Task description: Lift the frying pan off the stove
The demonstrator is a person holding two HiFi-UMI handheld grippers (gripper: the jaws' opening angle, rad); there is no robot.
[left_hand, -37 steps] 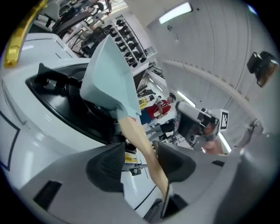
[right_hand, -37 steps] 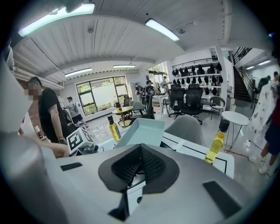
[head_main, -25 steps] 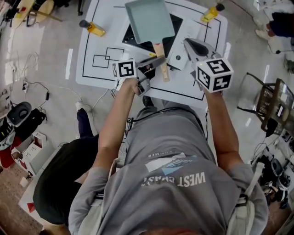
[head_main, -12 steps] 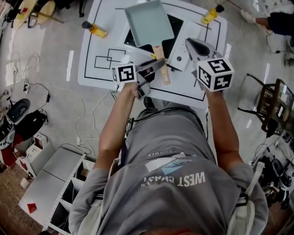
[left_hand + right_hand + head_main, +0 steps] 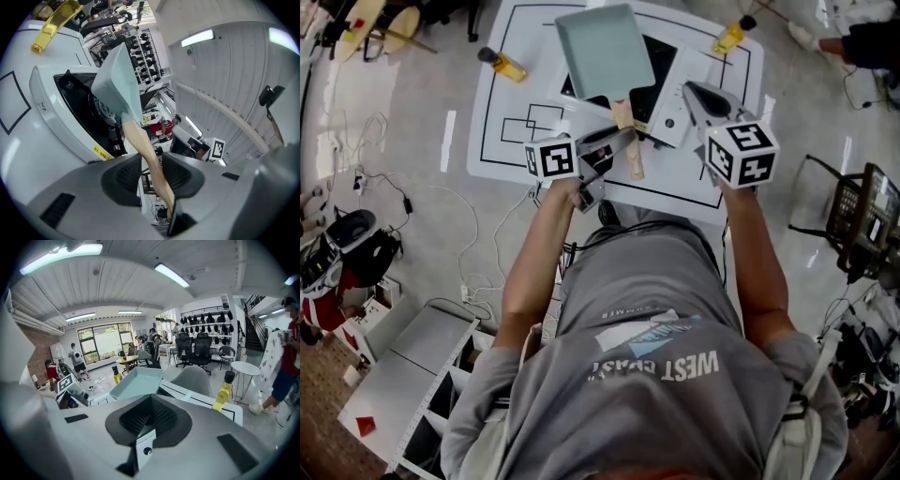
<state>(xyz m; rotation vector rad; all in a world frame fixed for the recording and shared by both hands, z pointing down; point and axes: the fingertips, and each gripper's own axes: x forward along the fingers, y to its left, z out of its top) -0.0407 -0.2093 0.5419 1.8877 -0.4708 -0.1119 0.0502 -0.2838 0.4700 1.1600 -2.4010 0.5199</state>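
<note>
The left gripper (image 5: 152, 174) has its jaws closed on the wooden handle (image 5: 146, 152), and the ribbed pads (image 5: 124, 177) press it from both sides with the handle's end poking out behind them. It's a firm pinch, low on the handle. That handle runs up into the frying pan (image 5: 117, 77), a pale blue-green rectangular one. It sits tilted above the stove (image 5: 44, 105), and the burner shows in the dark recess under its base.

In the head view, the left gripper (image 5: 611, 142) reaches in from the near side, with its marker cube (image 5: 553, 157) turned up. The handle (image 5: 630, 141) crosses its tips, and the frying pan (image 5: 605, 52) hangs over the stove (image 5: 667, 54), covering most of the black top.

The right gripper (image 5: 149, 404) has its dark pads meeting at the tips, with nothing caught between them. It points across the table, so the pan (image 5: 136, 380) shows just beyond its nose and a yellow bottle (image 5: 222, 395) stands off to the right. In the head view the right gripper (image 5: 694, 94) hovers over the stove's white front corner, close beside the handle but apart from it.

The white table (image 5: 511, 112) is marked with black outlines. A second yellow bottle (image 5: 506, 66) lies near its far left corner, and the first bottle (image 5: 731, 34) is at the far right.
</note>
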